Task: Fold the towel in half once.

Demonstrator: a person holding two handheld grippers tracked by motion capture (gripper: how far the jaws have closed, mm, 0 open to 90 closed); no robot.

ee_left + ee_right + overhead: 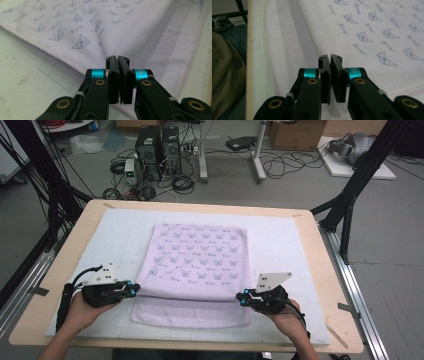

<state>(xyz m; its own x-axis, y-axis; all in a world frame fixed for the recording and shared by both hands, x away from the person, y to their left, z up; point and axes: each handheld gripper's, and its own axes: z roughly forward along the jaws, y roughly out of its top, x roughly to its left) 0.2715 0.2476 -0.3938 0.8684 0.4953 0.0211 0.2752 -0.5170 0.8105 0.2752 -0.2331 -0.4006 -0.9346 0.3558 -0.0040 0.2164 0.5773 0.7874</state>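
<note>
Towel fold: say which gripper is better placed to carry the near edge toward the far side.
Neither clearly; it likely takes both. The left gripper is shut on the towel at its near left corner, the right gripper at its near right. The two stand level at that edge.

A lab or workshop: beyond the wooden table (pixel 320 270), computer towers (pixel 159 151) and tangled cables (pixel 290 162) sit on bare grey floor, black metal frame legs (pixel 350 195) flanking the table.

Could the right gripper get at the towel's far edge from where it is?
Probably yes: nothing lies on the towel toward that edge. But the right gripper sits at its near corner, jaws closed on the cloth, so it must let go first.
</note>
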